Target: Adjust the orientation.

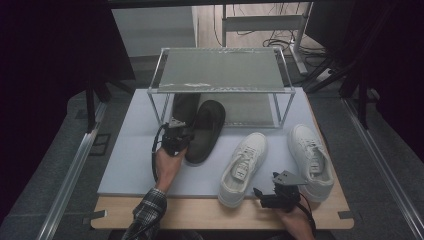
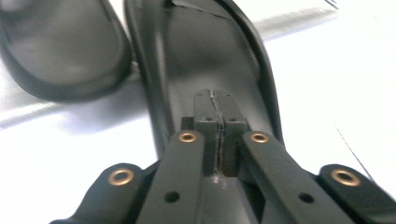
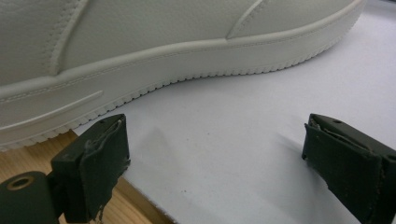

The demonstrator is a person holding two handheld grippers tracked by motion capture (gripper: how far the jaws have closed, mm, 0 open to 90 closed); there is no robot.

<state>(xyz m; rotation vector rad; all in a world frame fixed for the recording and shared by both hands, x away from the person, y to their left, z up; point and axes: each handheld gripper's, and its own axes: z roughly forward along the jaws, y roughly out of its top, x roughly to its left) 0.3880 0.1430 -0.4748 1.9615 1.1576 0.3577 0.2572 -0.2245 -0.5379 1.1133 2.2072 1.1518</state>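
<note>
Two dark slip-on shoes lie at the foot of a metal shoe rack [image 1: 220, 70]. One dark shoe [image 1: 206, 131] [image 2: 201, 60] is angled out on the white mat; the other dark shoe [image 1: 185, 107] [image 2: 60, 51] lies partly under the rack. My left gripper [image 1: 184, 134] [image 2: 215, 112] is at the heel end of the nearer dark shoe. Its jaws are shut, pads together over the insole, with nothing visible between them. Two white sneakers [image 1: 243, 167] [image 1: 311, 157] lie at the right. My right gripper [image 1: 262, 192] [image 3: 215, 140] stands open beside a white sneaker's sole [image 3: 140, 42], holding nothing.
A white mat [image 1: 130, 160] [image 3: 233, 154] covers most of the wooden table [image 1: 200, 215] [image 3: 28, 158]. The rack has an upper and a lower shelf. Metal rails run along both sides of the table; cables and stands are behind it.
</note>
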